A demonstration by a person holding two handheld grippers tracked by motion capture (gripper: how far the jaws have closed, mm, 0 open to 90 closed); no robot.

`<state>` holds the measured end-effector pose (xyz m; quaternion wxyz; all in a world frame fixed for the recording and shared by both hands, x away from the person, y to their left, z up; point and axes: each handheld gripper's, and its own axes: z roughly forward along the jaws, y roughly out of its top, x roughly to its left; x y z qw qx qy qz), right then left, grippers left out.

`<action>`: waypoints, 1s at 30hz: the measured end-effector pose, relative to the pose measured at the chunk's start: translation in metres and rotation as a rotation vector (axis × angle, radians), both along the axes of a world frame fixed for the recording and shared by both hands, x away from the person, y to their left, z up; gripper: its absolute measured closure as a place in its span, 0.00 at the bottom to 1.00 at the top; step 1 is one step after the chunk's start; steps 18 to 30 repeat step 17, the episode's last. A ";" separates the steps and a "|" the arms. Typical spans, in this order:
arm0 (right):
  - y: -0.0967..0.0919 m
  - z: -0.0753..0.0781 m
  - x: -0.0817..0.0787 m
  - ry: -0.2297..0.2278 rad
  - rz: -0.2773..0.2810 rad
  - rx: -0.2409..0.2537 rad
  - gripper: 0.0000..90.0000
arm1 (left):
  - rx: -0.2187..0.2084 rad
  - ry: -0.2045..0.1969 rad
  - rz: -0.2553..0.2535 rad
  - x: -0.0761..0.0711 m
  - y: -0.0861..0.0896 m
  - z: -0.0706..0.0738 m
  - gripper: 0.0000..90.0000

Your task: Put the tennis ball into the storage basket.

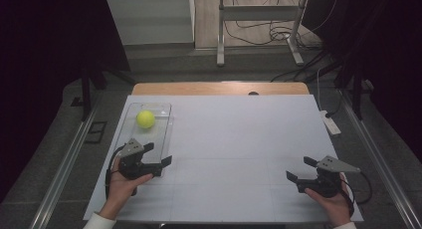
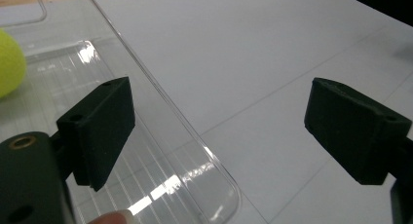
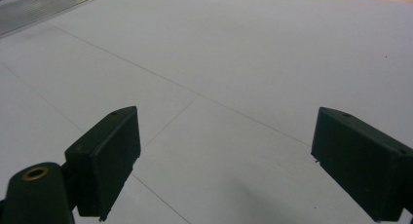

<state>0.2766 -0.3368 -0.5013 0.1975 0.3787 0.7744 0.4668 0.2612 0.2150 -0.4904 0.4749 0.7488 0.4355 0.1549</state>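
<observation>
High view: our left gripper, jaws apart, straddles the clear rectangular plastic tray's near-right edge; the yellow-green round ball sits inside. Our right gripper, jaws apart, hovers over bare white tabletop.

White sleeve cuffs are worn. Each black two-jaw gripper is topped by a grey three-cornered plate and trailed by a black cable.
</observation>
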 end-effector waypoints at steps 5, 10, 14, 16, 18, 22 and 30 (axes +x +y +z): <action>0.000 -0.001 0.001 0.001 -0.001 0.001 0.12 | 0.013 -0.007 -0.005 -0.006 0.000 -0.003 0.14; 0.000 -0.001 0.001 0.003 -0.001 0.003 0.12 | 0.019 -0.010 -0.014 -0.008 -0.003 -0.005 0.14; 0.000 -0.001 0.001 0.004 -0.003 0.004 0.12 | 0.022 -0.012 -0.016 -0.008 -0.004 -0.006 0.14; 0.000 -0.001 0.001 0.004 -0.003 0.004 0.12 | 0.026 -0.015 -0.015 -0.008 -0.005 -0.005 0.14; 0.000 -0.001 0.002 0.004 -0.004 0.004 0.12 | 0.022 -0.015 -0.015 -0.008 -0.004 -0.005 0.14; 0.000 -0.001 0.002 0.004 -0.004 0.004 0.12 | 0.022 -0.015 -0.015 -0.008 -0.004 -0.005 0.14; 0.000 -0.001 0.002 0.004 -0.004 0.004 0.12 | 0.022 -0.015 -0.015 -0.008 -0.004 -0.005 0.14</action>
